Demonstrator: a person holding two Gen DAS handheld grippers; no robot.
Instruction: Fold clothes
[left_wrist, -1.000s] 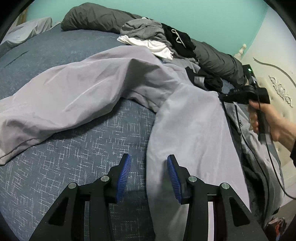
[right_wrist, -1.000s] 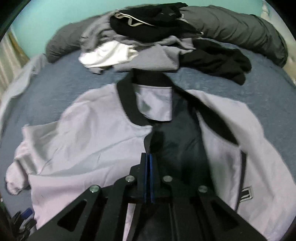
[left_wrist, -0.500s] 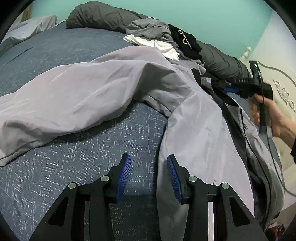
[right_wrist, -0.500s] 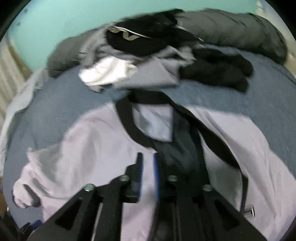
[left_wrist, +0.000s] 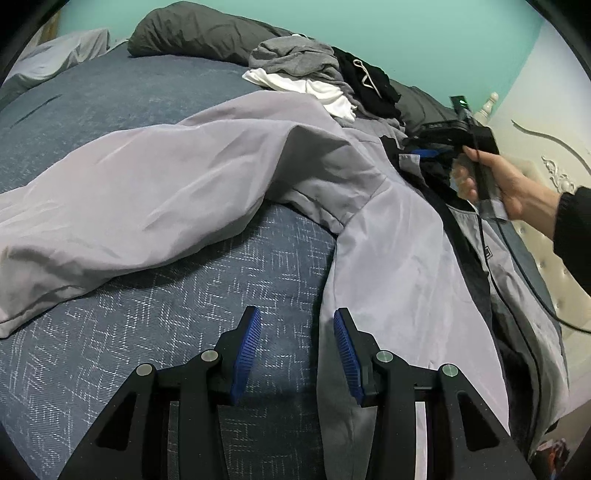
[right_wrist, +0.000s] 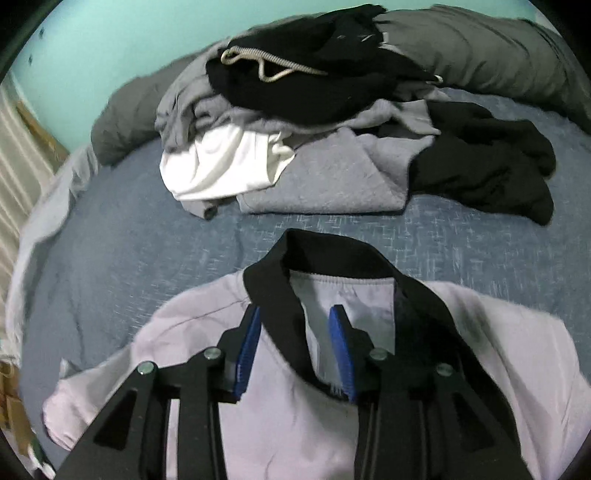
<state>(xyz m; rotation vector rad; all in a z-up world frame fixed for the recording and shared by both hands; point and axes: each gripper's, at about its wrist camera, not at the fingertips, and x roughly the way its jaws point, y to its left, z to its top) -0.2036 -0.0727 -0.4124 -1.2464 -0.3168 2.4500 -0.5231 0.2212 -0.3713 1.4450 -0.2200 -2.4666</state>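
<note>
A light grey jacket (left_wrist: 399, 258) with a black collar (right_wrist: 291, 291) lies spread face up on the blue bedspread (left_wrist: 155, 325). One long sleeve (left_wrist: 140, 192) stretches out to the left. My left gripper (left_wrist: 295, 339) hovers open over the jacket's side edge, with the bedspread between its blue pads. My right gripper (right_wrist: 295, 332) stands open just above the collar, the left collar band lying between its fingers, nothing pinched. In the left wrist view a hand (left_wrist: 498, 184) holds the right gripper (left_wrist: 428, 151) over the neck area.
A heap of unfolded clothes (right_wrist: 325, 110), black, grey and white, lies behind the jacket near dark grey pillows (right_wrist: 480, 48). A cream headboard (left_wrist: 543, 140) and a teal wall bound the bed. A cable (left_wrist: 517, 273) trails from the right gripper across the jacket.
My right gripper was shut on the jacket's front edge; it has opened and moved forward up to the collar. The left gripper stayed open and drifted slightly left off the jacket edge.
</note>
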